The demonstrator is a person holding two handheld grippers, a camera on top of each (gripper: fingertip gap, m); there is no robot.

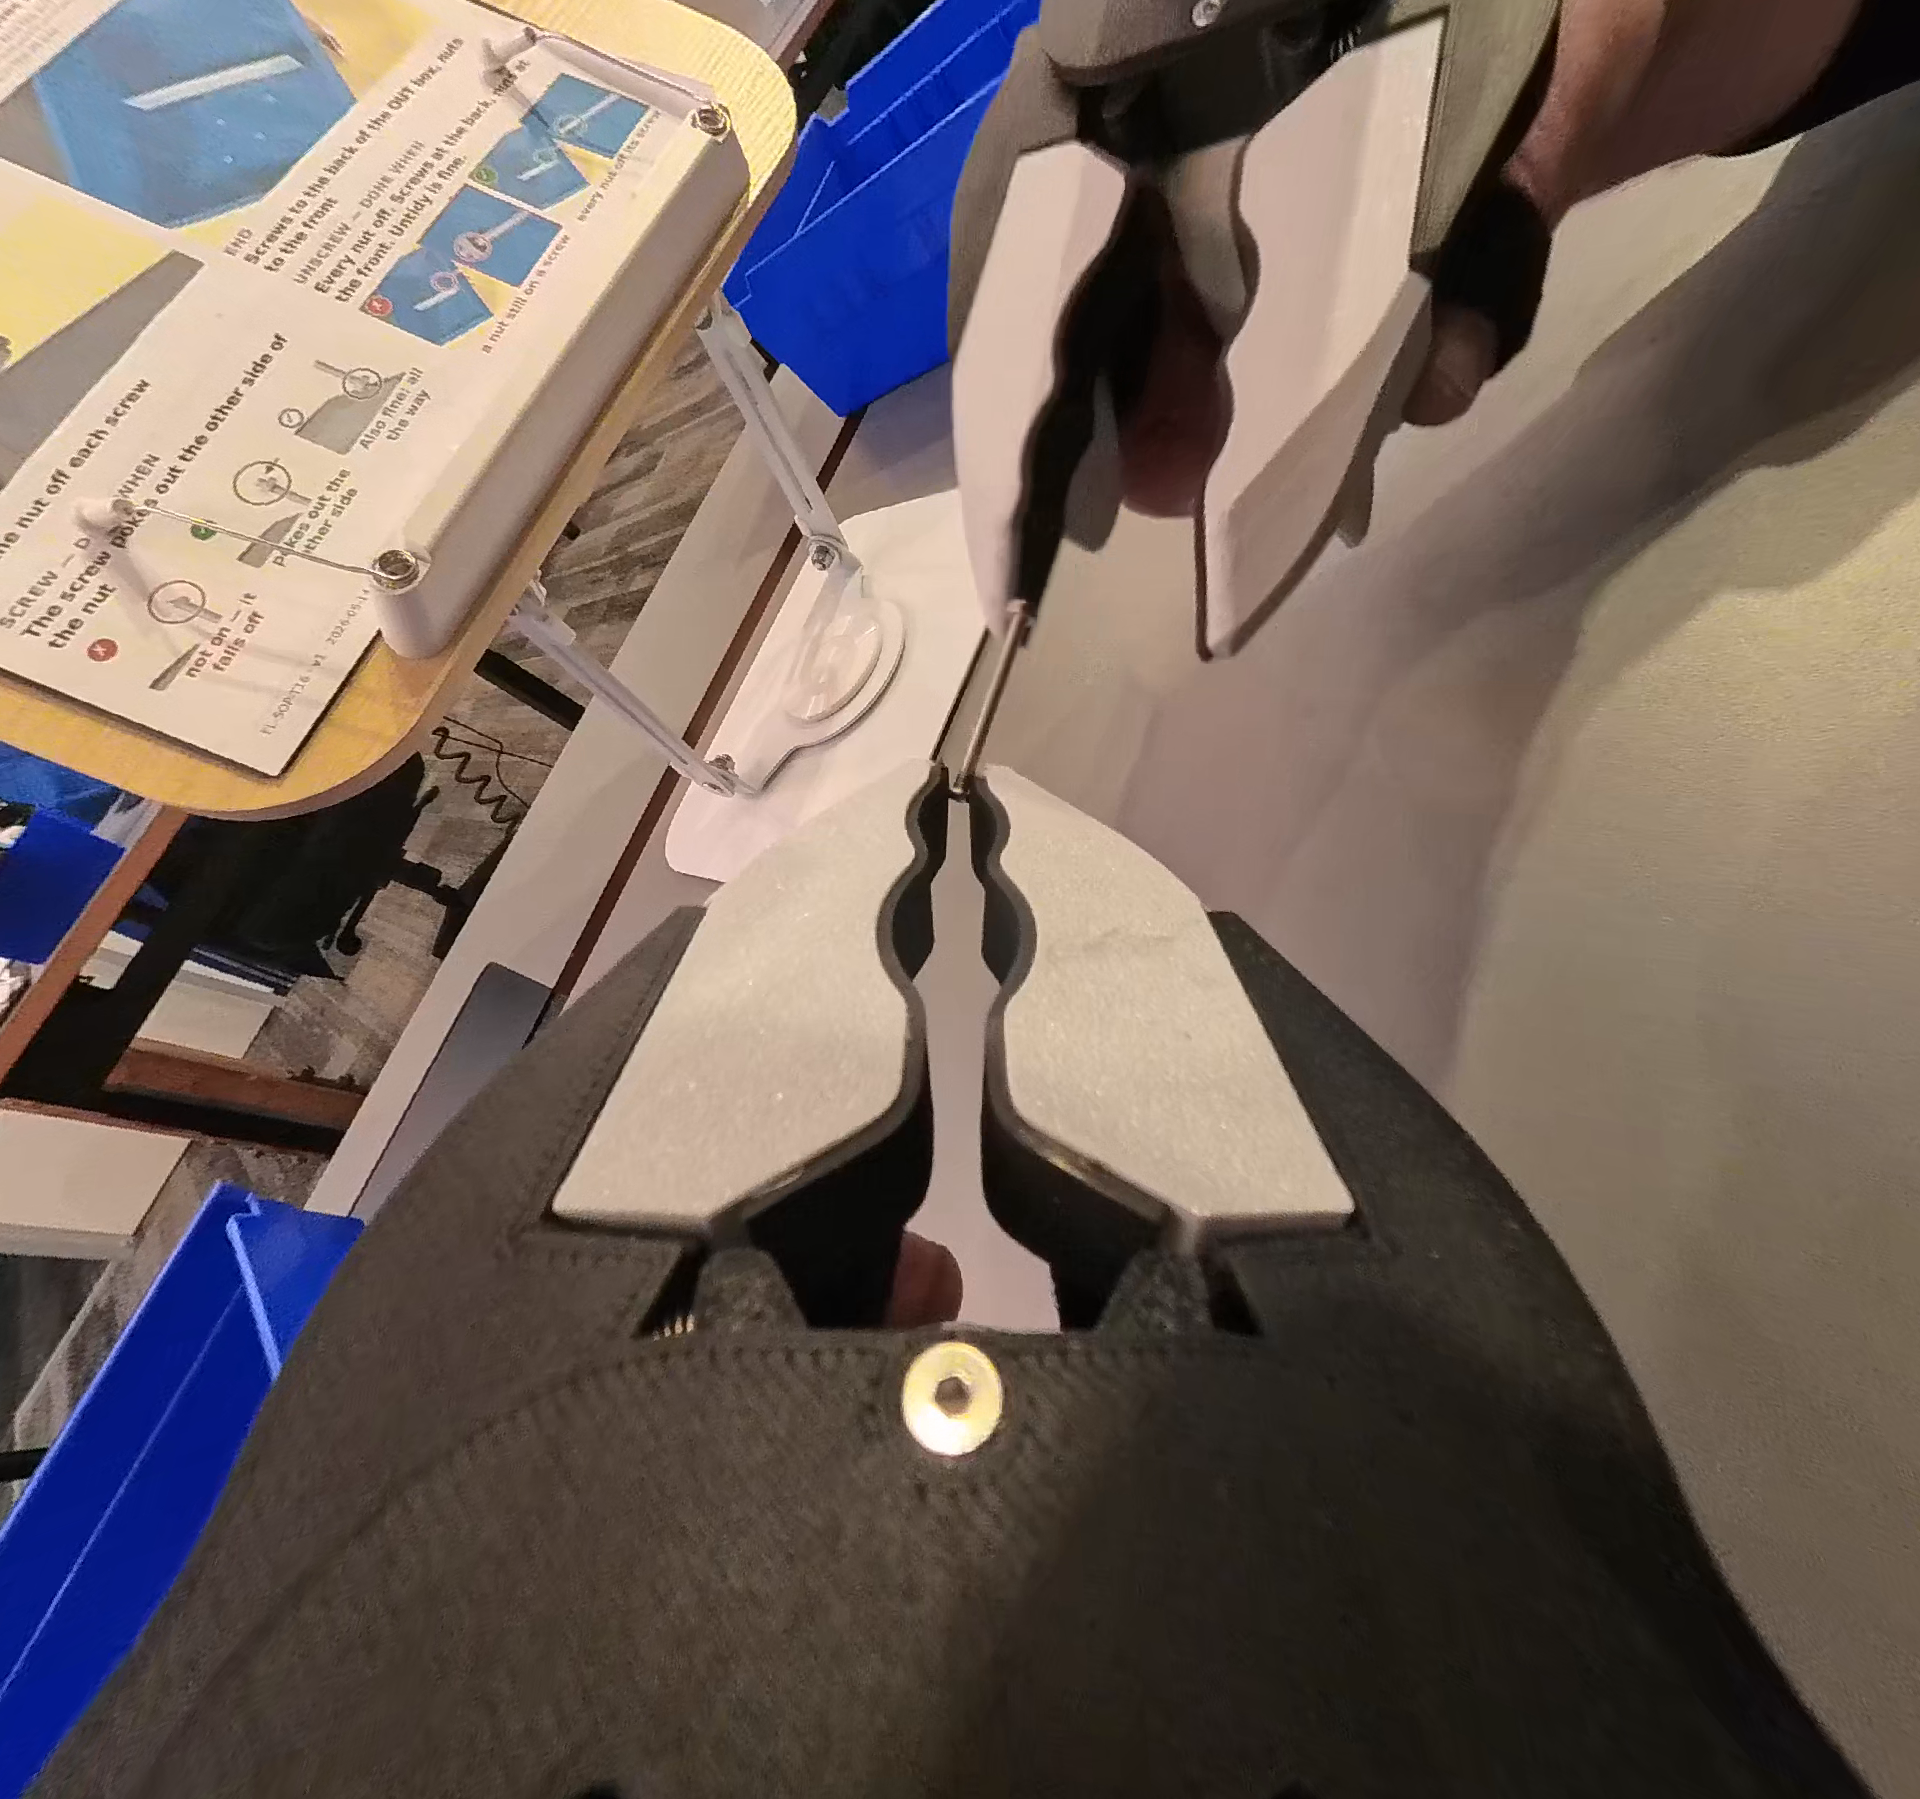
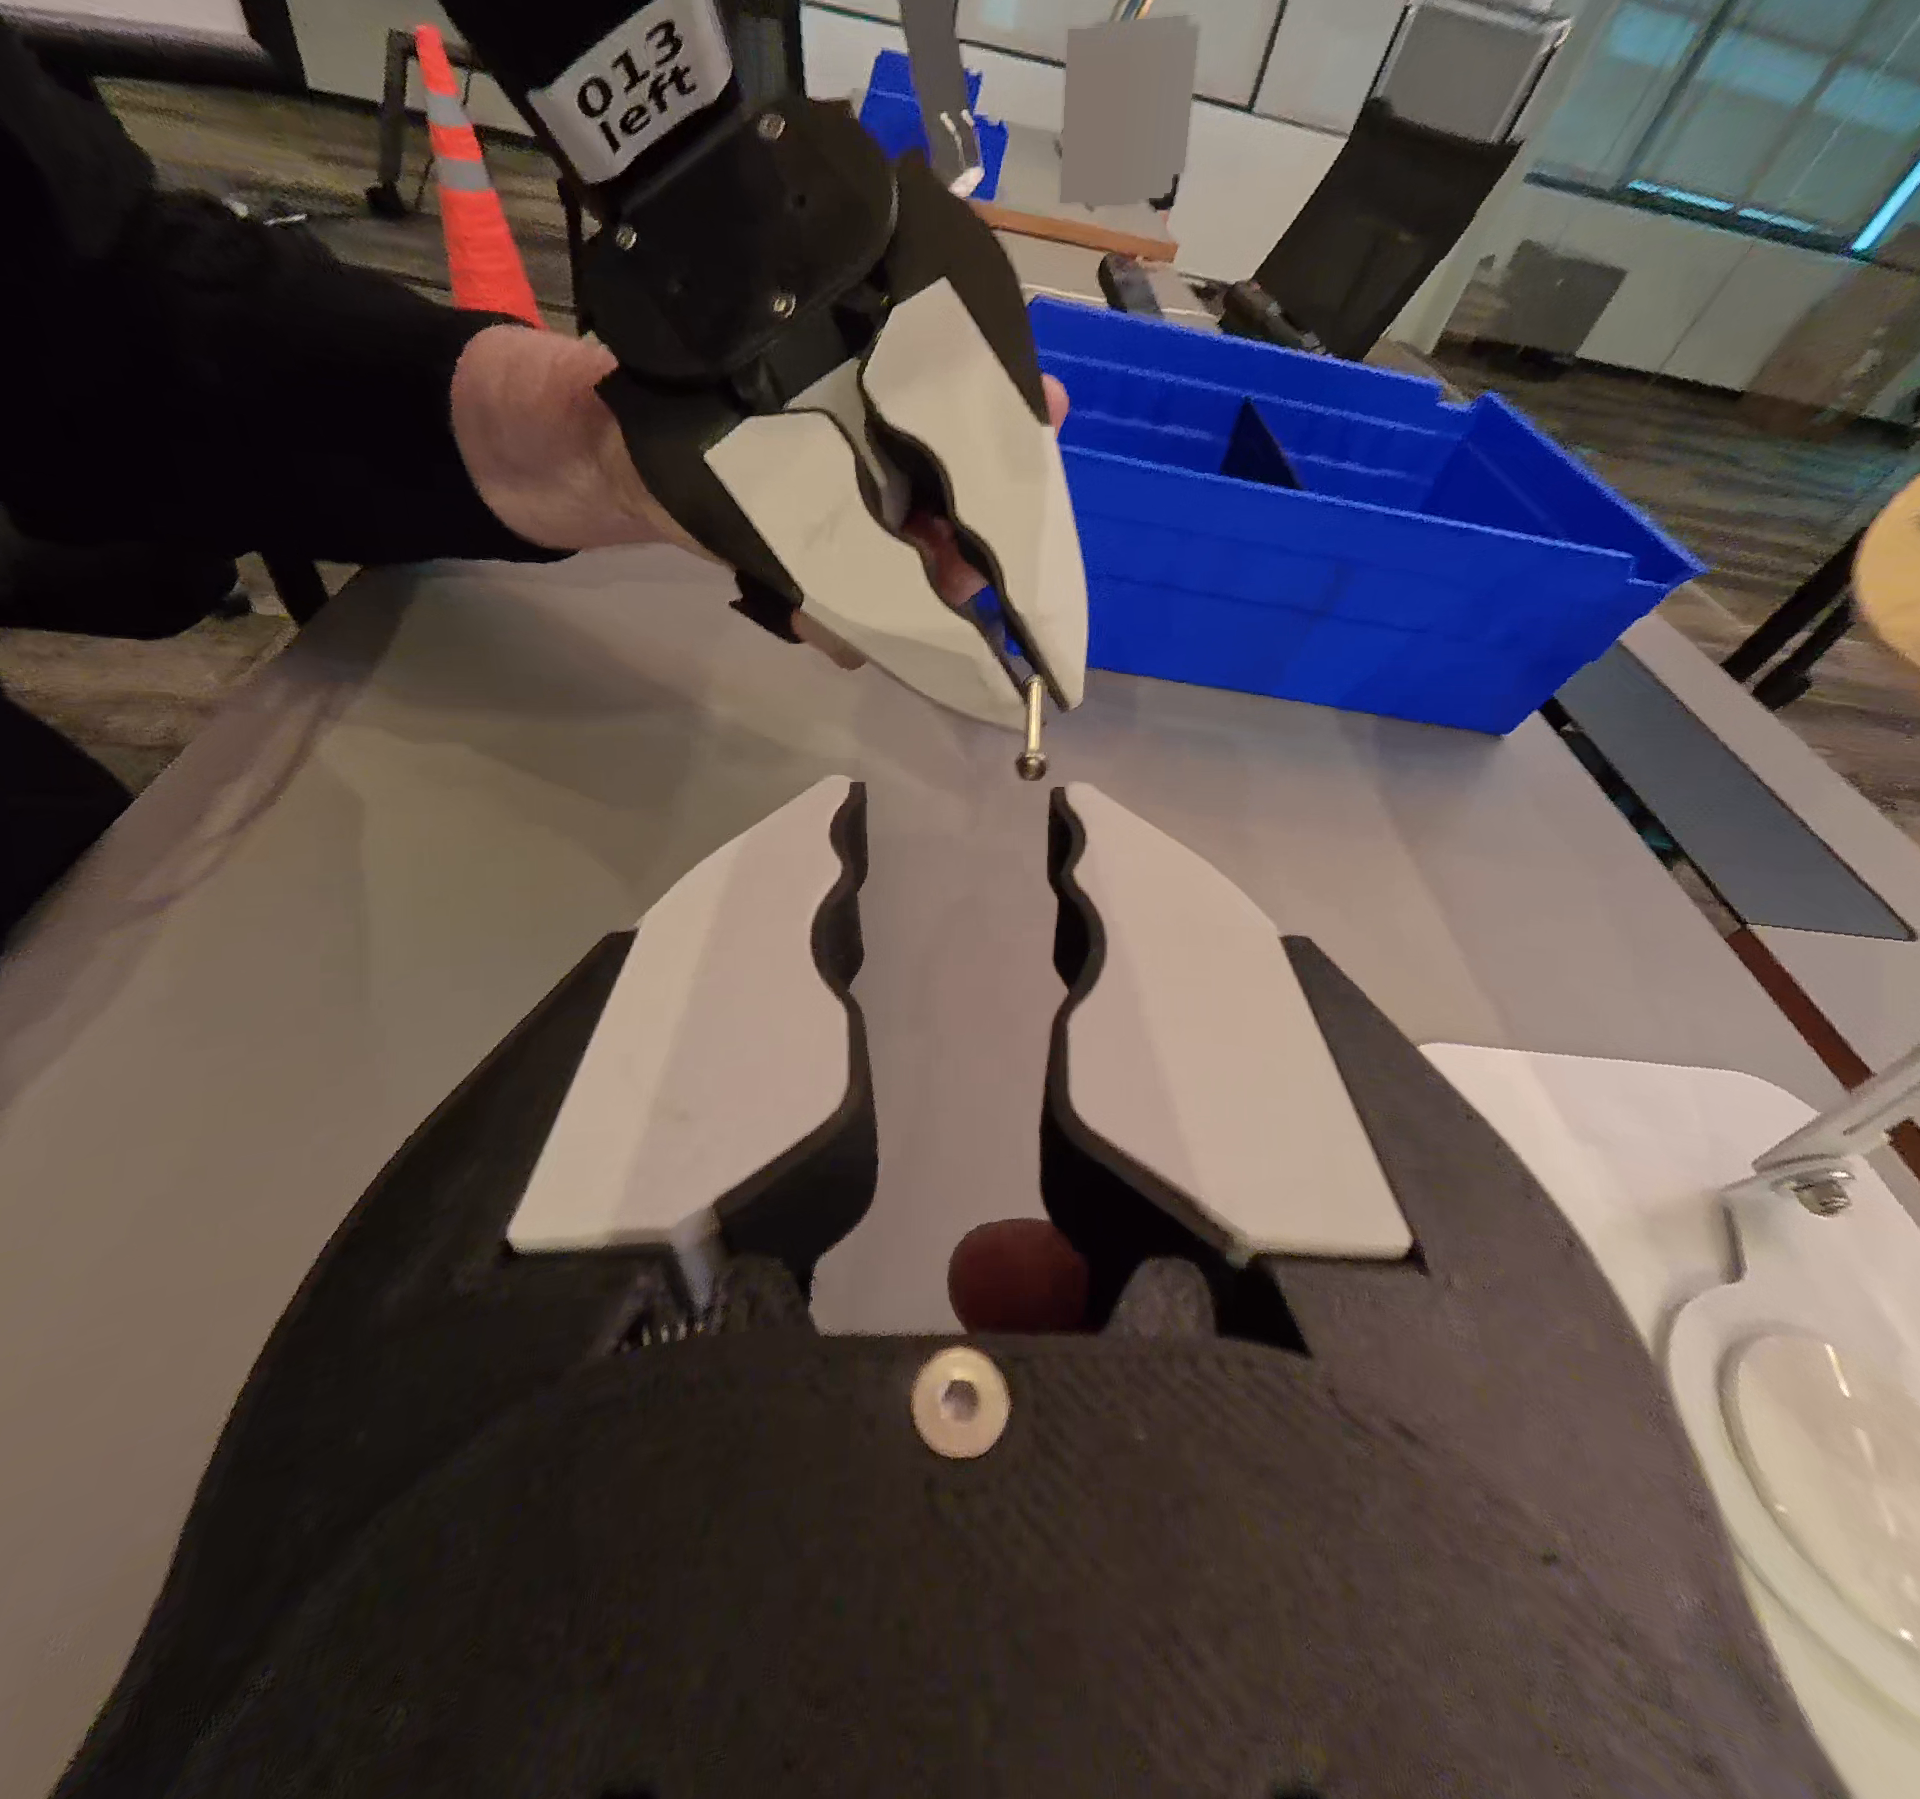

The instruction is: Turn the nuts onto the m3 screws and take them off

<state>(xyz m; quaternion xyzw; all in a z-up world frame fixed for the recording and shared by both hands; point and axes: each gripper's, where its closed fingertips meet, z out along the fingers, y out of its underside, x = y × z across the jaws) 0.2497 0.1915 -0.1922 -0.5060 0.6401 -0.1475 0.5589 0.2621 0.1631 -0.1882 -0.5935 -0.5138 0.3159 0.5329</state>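
Observation:
My left gripper [image 1: 958, 783] is shut on a small silver M3 screw [image 1: 987, 700], pinching one end at its fingertips. The screw sticks out forward, head end toward my right gripper [image 1: 1112, 632]. In the right wrist view the left gripper [image 2: 1039, 689] holds the screw [image 2: 1032, 736] above the grey table [image 2: 416, 762]. The screw head hangs just in front of my right gripper [image 2: 956, 793], close to its right fingertip [image 2: 1070, 814]. The right gripper is open and empty. I see no nut on the screw or in either gripper.
A blue divided bin [image 2: 1351, 544] stands on the table behind the screw. An instruction sheet on a wooden board [image 1: 312, 347] stands on a white stand [image 1: 821, 679] at the table edge. Another blue bin [image 1: 135, 1437] is at lower left. An orange cone [image 2: 468, 180] stands on the floor.

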